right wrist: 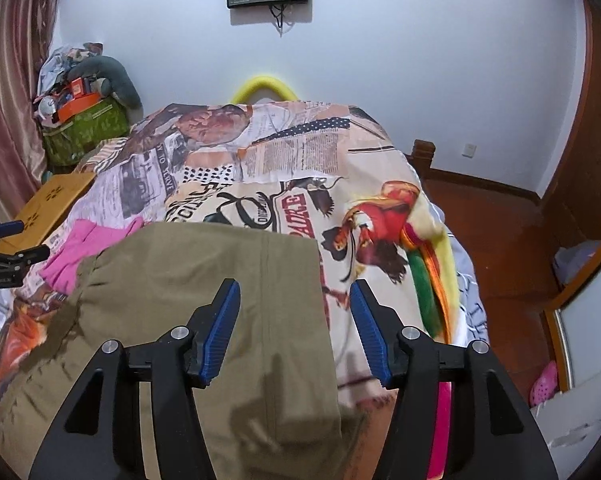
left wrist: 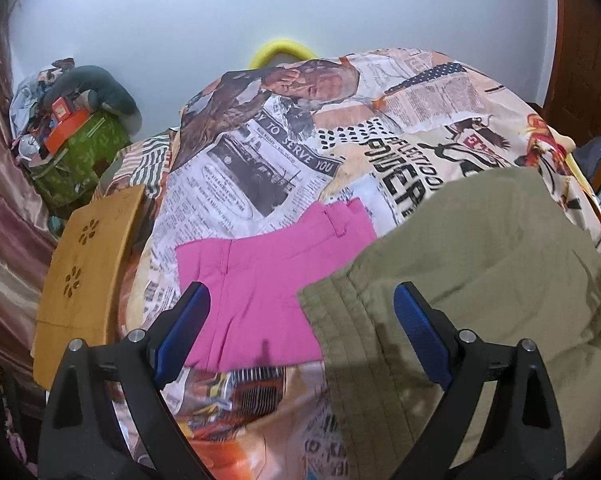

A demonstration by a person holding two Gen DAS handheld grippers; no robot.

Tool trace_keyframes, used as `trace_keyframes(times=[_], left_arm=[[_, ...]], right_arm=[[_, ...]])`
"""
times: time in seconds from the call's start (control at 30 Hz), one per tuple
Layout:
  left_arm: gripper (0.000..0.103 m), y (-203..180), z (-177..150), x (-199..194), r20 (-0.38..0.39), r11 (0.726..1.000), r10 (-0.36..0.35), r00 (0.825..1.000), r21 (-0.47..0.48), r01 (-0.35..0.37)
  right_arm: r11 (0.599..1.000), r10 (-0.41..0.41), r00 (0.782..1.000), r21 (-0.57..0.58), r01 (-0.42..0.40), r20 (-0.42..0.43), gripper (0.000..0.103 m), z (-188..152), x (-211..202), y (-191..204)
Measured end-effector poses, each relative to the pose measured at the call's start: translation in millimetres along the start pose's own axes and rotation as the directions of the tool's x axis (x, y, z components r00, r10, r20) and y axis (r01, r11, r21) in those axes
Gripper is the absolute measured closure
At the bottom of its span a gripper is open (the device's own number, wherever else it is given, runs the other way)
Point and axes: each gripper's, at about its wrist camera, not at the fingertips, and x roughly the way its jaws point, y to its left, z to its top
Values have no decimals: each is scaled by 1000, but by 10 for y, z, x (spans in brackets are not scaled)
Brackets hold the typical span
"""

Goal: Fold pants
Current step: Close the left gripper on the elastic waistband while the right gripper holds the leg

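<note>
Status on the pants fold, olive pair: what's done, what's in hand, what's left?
Done: the olive pants lie doubled over on the printed bedspread, edges roughly lined up, overlapping the pink garment.
In hand: nothing. The left gripper and right gripper are both open above the cloth, gripping nothing.
Left: probably another fold to make it compact; the pink garment also looks unfolded.

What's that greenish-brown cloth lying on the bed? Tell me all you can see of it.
The olive pants look like thin woven cotton, with a stitched seam down one leg and a gathered, ribbed band. They lie flat, lightly wrinkled, on the printed bedspread, one edge overlapping the pink garment. Neither open gripper touches them.
</note>
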Motion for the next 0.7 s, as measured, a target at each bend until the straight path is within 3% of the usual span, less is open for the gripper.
trace_keyframes(times=[0.1,0.33,0.57,0.7], left_arm=[[9,28,40,181,7,1000,15,1000,-14,-14],[9,70,-43,771,-96,998,-40,995,-50,36],[9,-43,-151,1098,-140,996,-82,987,-45,76],[13,-38,-169,1192,-153,987,-143,978,-93,129]], right_arm=[[1000,-9,999,14,9,-33,50,31,290,-52],[999,-25,995,25,28,-94,50,41,820,-193],[996,33,988,87,-20,-148,50,141,1279,-255],[992,51,987,120,-33,-152,50,153,1475,-205]])
